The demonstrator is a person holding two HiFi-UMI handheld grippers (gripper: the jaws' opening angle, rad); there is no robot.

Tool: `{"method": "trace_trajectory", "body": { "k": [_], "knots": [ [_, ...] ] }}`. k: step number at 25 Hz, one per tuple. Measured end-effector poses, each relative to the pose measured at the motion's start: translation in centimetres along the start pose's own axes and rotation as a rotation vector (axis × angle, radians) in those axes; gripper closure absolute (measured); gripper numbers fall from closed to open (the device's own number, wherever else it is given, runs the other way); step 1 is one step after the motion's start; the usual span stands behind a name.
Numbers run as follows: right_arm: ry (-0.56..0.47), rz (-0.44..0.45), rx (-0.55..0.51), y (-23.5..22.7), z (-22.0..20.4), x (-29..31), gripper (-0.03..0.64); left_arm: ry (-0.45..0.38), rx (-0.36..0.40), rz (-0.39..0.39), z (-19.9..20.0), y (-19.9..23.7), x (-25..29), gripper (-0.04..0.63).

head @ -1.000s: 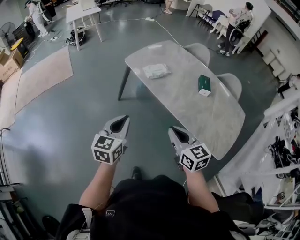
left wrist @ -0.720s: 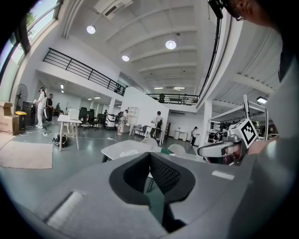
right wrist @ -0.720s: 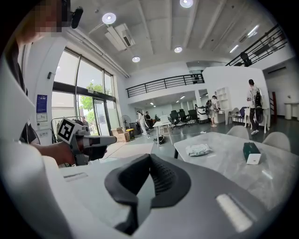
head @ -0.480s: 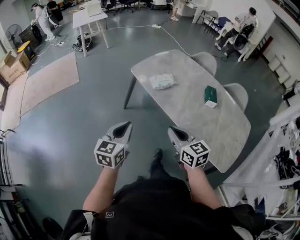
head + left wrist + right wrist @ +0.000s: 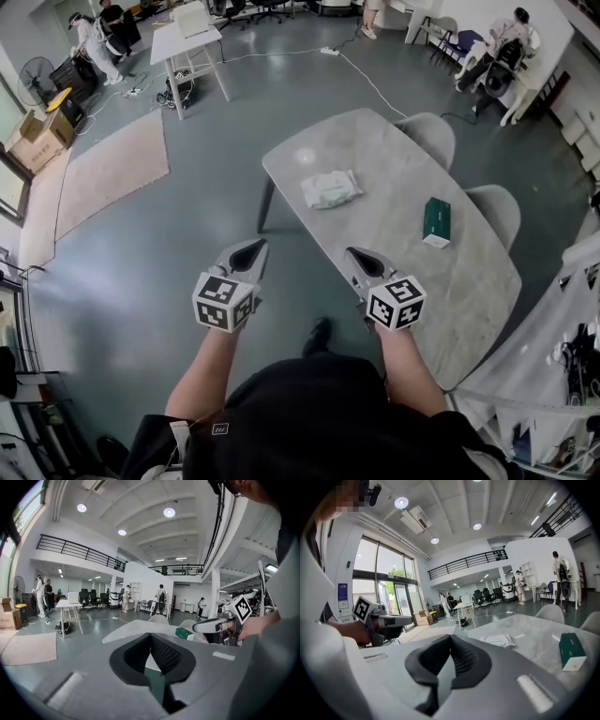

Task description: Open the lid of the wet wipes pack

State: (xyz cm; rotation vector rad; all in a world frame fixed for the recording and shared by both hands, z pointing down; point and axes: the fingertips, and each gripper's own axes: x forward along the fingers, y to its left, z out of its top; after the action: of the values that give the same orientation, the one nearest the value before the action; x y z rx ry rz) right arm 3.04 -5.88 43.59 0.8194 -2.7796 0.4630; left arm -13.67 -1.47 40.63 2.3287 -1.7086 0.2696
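The wet wipes pack [image 5: 331, 188] lies near the far end of the table [image 5: 394, 155], with a green box [image 5: 436, 222] by the right edge. We hold the left gripper [image 5: 253, 247] and right gripper [image 5: 352, 254] by the near edge, each with its jaws pressed together and empty.

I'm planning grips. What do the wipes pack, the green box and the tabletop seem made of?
Wipes pack: probably soft plastic film, whitish, wrinkled.
Green box: likely matte cardboard, crisp edges.
Tabletop: pale stone or stone-look laminate, smooth, faintly veined.
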Motion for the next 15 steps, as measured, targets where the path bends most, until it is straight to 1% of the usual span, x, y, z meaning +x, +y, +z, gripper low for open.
{"method": "trace_trajectory", "body": {
  "k": [3,7,11,15],
  "knots": [
    [-0.003,0.007,-0.007,-4.4,2.3,1.6,0.615,-0.006,0.034,0.024,2.9,1.1,3.9,0.584],
    [-0.022,0.024,-0.041,-8.6,5.2,2.6,0.615,-0.043,0.056,0.052,6.1,1.9,7.4,0.584],
    [-0.033,0.016,-0.041,-11.4,6.3,3.1,0.615,-0.049,0.044,0.060,6.7,2.0,9.6,0.584],
    [0.018,0.015,-0.028,-12.8,5.1,4.5,0.615,-0.031,0.047,0.040,6.6,2.4,11.4,0.584]
  ]
}}
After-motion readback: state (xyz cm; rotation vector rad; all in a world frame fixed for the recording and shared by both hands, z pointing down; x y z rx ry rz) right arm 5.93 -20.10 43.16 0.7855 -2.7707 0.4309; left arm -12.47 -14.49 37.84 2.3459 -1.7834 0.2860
